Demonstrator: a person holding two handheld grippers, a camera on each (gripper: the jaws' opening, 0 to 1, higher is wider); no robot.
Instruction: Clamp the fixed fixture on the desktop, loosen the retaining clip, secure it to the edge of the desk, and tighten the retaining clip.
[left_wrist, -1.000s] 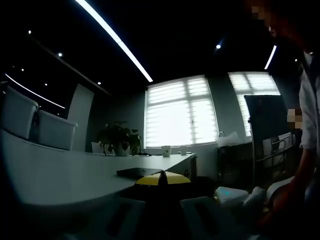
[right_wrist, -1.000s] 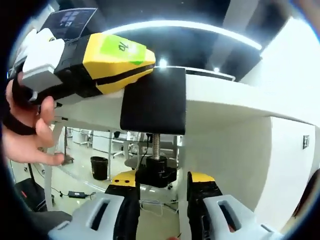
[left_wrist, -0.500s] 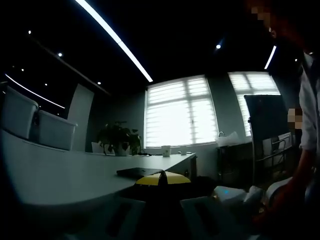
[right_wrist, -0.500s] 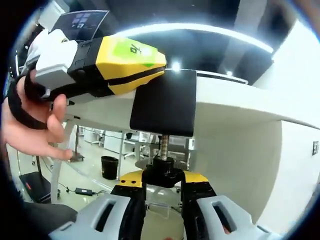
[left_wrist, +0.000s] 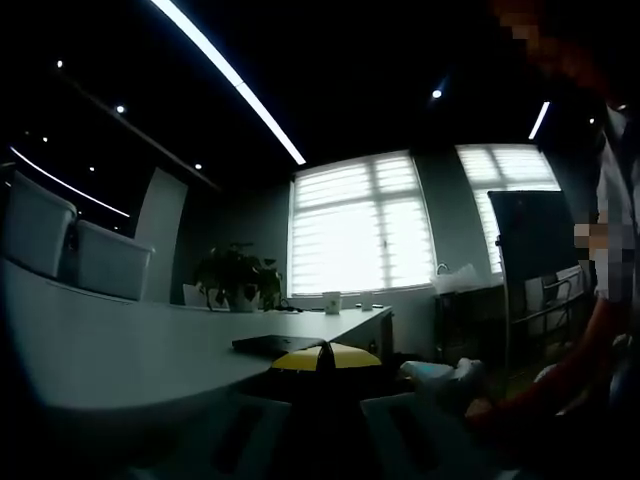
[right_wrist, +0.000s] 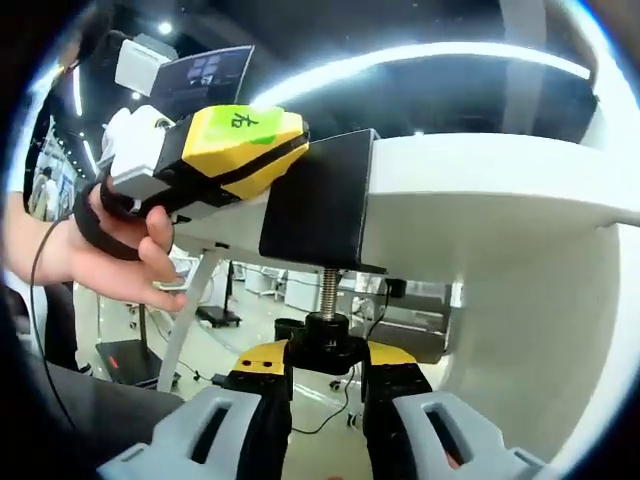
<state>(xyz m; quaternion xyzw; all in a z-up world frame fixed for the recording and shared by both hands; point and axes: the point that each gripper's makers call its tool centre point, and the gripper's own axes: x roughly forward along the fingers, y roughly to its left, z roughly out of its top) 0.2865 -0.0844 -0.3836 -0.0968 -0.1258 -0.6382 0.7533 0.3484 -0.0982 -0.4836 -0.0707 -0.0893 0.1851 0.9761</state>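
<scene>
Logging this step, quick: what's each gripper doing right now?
Left gripper: closed on the black clamp bracket at the desk edge.
Right gripper: closed on the screw knob.

The clamp (right_wrist: 318, 200) was black, its screw (right_wrist: 328, 293) silver. The left gripper (right_wrist: 232, 155) was yellow and black with a green label. The desk (right_wrist: 500, 200) was white.

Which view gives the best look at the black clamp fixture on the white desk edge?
The right gripper view: the black clamp fixture sits on the white desk edge, its threaded screw running down to a knob between the right gripper jaws. The left gripper holds its top. The left gripper view shows just a dark slab.
</scene>
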